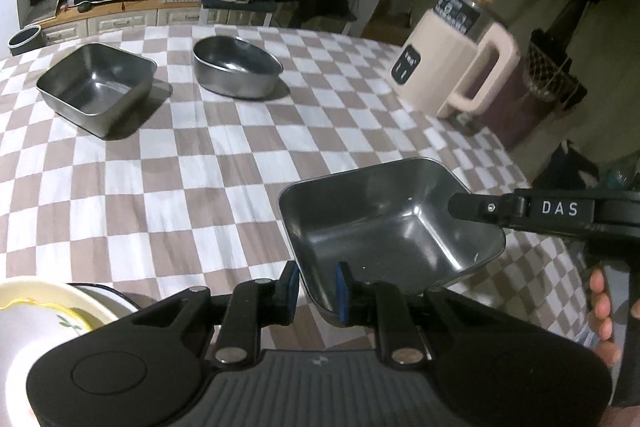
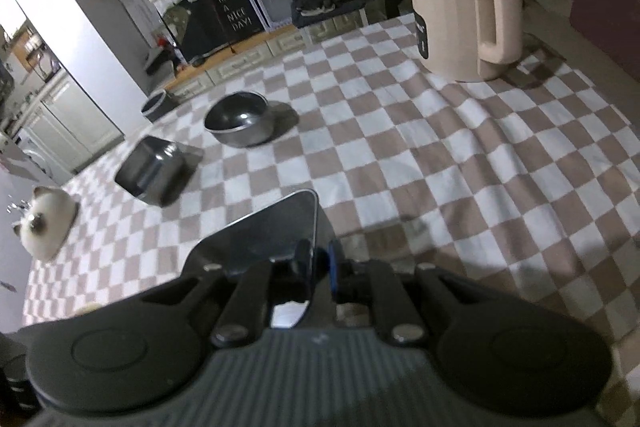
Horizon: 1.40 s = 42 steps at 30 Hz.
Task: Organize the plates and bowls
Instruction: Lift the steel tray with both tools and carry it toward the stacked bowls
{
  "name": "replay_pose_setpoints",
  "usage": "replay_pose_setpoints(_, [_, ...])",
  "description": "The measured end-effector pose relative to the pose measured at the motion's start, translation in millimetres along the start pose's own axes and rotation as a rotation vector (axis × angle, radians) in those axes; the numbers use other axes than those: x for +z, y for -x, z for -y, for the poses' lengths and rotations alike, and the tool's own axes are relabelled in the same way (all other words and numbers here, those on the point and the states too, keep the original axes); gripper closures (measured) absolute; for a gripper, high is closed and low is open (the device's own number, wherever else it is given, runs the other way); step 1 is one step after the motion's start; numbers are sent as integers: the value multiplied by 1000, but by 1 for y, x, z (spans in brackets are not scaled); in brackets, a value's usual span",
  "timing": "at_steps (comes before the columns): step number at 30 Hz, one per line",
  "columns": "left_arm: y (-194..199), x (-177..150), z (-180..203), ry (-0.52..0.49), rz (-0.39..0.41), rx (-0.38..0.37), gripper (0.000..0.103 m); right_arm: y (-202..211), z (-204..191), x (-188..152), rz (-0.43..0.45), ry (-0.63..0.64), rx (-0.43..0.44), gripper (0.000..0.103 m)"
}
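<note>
A brown-and-white checked cloth covers your worktop, with a dim, cluttered kitchen behind. In the left wrist view, a square steel dish sits upper left and a round steel bowl just right of it — apart, both upright. A beige kettle stands at upper right. Lower centre, a second square dish is lifted above the cloth. Your right gripper is clenched on its rim, and appears in the left view reaching in from the right edge. Your left gripper straddles that dish's near corner, one blue pad inside, one outside; whether the pads press you cannot tell. A cream plate shows at lower left.
</note>
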<state>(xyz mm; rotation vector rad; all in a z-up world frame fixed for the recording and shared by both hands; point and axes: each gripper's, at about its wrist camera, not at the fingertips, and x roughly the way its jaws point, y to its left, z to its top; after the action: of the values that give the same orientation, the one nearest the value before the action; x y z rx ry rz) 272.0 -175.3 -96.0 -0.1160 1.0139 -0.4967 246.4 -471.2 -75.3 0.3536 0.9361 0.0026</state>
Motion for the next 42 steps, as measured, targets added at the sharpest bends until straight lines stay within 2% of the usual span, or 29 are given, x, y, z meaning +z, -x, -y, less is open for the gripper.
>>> replay_pose_setpoints(8, [-21, -8, 13, -50, -60, 7, 81, -17, 10, -5, -74, 29, -64, 91])
replay_pose_setpoints(11, [-24, -10, 14, -61, -72, 14, 77, -24, 10, -5, -99, 51, -79, 91])
replay_pose_setpoints(16, [-27, -12, 12, -60, -83, 27, 76, -30, 8, -6, -131, 84, -77, 91])
replay_pose_setpoints(42, [-28, -28, 19, -110, -134, -30, 76, -30, 18, -15, -228, 107, -69, 92])
